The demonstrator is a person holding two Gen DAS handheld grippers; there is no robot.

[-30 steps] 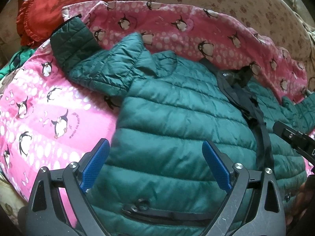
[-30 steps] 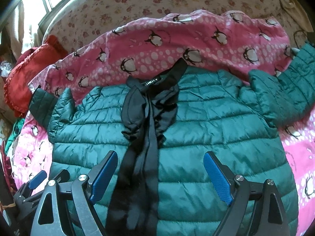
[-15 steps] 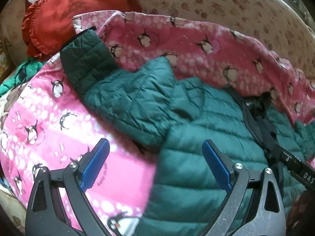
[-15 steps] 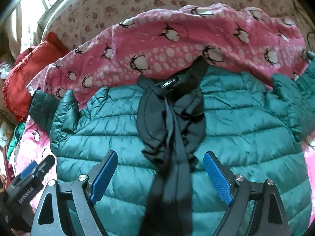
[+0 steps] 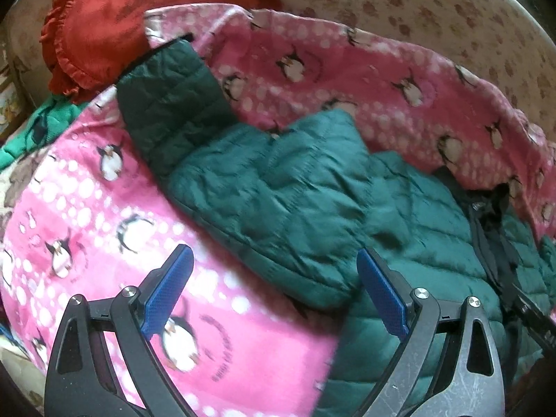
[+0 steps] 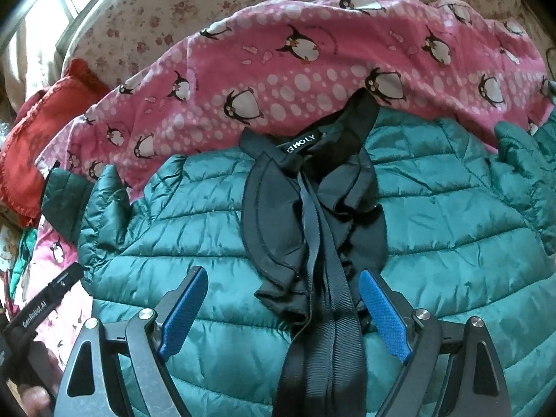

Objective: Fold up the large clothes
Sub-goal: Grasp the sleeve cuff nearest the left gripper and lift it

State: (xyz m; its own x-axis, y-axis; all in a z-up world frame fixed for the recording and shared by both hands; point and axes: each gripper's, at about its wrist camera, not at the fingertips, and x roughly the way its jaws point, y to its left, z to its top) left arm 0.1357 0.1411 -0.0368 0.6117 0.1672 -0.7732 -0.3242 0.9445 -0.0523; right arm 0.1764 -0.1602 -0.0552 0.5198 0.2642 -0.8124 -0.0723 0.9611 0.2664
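Observation:
A green quilted puffer jacket (image 6: 434,229) lies face up on a pink penguin blanket (image 6: 278,80), its black collar and zipper band (image 6: 312,215) running down the middle. In the left wrist view its left sleeve (image 5: 271,201) stretches out over the blanket, ending in a darker cuff (image 5: 170,100). My left gripper (image 5: 274,292) is open, hovering just above the sleeve's lower edge and the blanket (image 5: 104,208). My right gripper (image 6: 281,305) is open over the jacket's chest, straddling the black band. Neither holds anything.
A red ruffled cushion (image 5: 139,24) lies at the far left, beside some green cloth (image 5: 41,128). A floral bedsheet (image 6: 194,3) covers the bed behind the blanket. The jacket's right sleeve (image 6: 521,173) bunches at the right edge. The left gripper's body (image 6: 41,309) shows at lower left.
My left gripper swung left from the jacket's body to the outstretched left sleeve. My right gripper moved forward and left, so the collar now sits closer between its fingers.

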